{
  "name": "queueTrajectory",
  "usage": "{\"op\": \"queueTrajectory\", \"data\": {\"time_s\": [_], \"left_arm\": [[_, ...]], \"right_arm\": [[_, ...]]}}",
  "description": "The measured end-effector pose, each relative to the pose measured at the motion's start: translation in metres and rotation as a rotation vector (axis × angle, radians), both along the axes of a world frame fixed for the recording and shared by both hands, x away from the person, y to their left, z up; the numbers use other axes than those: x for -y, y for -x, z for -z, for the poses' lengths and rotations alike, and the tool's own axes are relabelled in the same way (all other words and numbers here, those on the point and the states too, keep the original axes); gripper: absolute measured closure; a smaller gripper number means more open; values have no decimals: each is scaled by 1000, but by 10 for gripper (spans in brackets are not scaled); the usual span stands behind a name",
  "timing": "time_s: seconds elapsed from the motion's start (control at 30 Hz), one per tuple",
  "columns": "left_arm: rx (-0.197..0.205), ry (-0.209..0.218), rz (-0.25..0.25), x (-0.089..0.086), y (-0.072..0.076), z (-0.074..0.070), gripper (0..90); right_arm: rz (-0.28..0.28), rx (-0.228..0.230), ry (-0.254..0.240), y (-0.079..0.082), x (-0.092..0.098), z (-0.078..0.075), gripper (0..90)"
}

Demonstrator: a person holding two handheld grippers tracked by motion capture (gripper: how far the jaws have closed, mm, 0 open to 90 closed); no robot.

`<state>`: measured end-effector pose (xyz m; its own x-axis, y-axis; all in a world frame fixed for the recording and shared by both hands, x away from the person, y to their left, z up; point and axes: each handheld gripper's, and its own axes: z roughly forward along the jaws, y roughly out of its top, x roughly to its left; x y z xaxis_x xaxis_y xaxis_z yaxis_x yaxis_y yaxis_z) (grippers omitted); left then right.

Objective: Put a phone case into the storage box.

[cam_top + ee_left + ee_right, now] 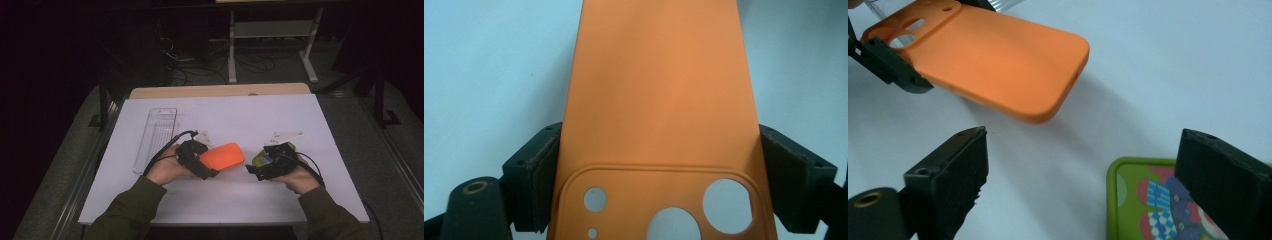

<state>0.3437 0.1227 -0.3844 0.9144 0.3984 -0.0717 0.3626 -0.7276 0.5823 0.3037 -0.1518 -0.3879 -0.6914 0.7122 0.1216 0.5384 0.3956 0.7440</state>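
I have the orange phone case (pixel 222 156) clamped by its camera-cutout end in my left hand-held gripper (pixel 202 161), the two pads pressing on its long edges. It sticks out toward the middle of the bench (pixel 320 125), back face up, its free end raised a little above the white surface. My right hand-held gripper (pixel 255 169) sits just beside that free end, jaws spread wide with nothing between the pads. Below its right jaw lies a green-rimmed case with a colourful cartoon print (pixel 1148 200), flat on the bench. A clear plastic tray (pixel 157 137) rests farther off, near the left edge, well apart from both cases.
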Motion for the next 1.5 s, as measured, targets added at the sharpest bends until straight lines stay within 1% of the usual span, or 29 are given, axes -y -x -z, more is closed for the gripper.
{"op": "queueTrajectory", "data": {"time_s": [0.03, 0.07, 0.1, 0.13, 0.17, 0.27, 0.3, 0.33, 0.43, 0.47, 0.53, 0.6, 0.67, 0.77, 0.8, 0.87, 0.9, 0.93, 0.97, 1.03, 1.07, 1.17, 1.2, 1.23, 1.27, 1.33, 1.37, 1.4, 1.5], "left_arm": [[-8, 7, -14, 0, 0, 0, 154], [-7, -5, -8, -1, -1, -1, 154], [-7, 3, -17, -1, -1, 0, 154], [-7, -6, -14, -2, -2, -1, 154], [-14, 0, -24, -2, -2, -1, 154], [-13, 7, -27, -3, -3, -3, 154], [-14, 7, -28, -4, -3, -3, 154], [-15, 9, -30, -4, -3, -4, 154], [-18, 8, -27, -4, -4, -4, 154], [-18, 6, -25, -4, -4, -4, 154], [-18, 9, -25, -4, -4, -3, 153], [-21, 8, -27, -3, -4, -3, 153], [-22, 7, -26, -3, -4, -3, 154], [-18, 7, -25, -4, -5, -3, 154], [-26, 31, -46, -3, -4, -2, 153], [-27, 33, -47, -3, -4, -2, 154], [-28, 24, -39, -4, -4, -3, 154], [-31, 25, -40, -4, -4, -3, 153], [-32, 31, -44, -4, -4, -3, 154], [-23, 24, -32, -4, -5, -3, 154], [-23, 23, -33, -4, -5, -3, 154], [-24, 25, -33, -5, -5, -3, 154], [-22, 14, -21, -6, -6, -4, 154], [-22, 16, -22, -6, -6, -4, 154], [-24, 26, -31, -5, -6, -4, 154], [-23, 26, -29, -6, -6, -4, 154], [-24, 27, -28, -6, -6, -4, 154], [-31, 44, -44, -5, -5, -4, 154], [-30, 53, -51, -4, -5, -3, 154]], "right_arm": [[19, 0, -2, 2, 0, 1, 70], [33, 3, -7, 3, 0, 3, 71], [45, -2, -10, 5, 0, 5, 71], [50, -5, -16, 6, 0, 7, 70], [53, -5, -9, 7, -1, 10, 70], [72, -8, 6, 9, -5, 19, 69], [64, 7, 14, 8, -6, 21, 69], [65, 6, 28, 8, -8, 22, 69], [48, 53, 73, 8, -12, 24, 69], [53, 58, 79, 9, -13, 25, 70], [48, 86, 98, 9, -15, 26, 69], [37, 135, 137, 9, -15, 26, 69], [35, 165, 169, 10, -16, 27, 69], [34, 195, 185, 11, -17, 27, 69], [33, 204, 185, 12, -18, 27, 69], [27, 221, 195, 13, -18, 26, 70], [22, 226, 197, 13, -19, 26, 70], [16, 235, 209, 13, -19, 27, 70], [10, 255, 221, 14, -20, 27, 70], [-1, 274, 245, 16, -22, 27, 70], [-1, 285, 247, 17, -24, 27, 70], [-17, 327, 277, 18, -26, 26, 70], [-20, 344, 285, 19, -26, 27, 70], [-23, 353, 298, 20, -27, 26, 70], [-30, 375, 308, 20, -28, 27, 70], [-31, 400, 323, 22, -29, 27, 70], [-39, 419, 339, 23, -30, 27, 70], [-42, 435, 350, 23, -30, 27, 70], [-58, 484, 396, 26, -33, 29, 70]]}}
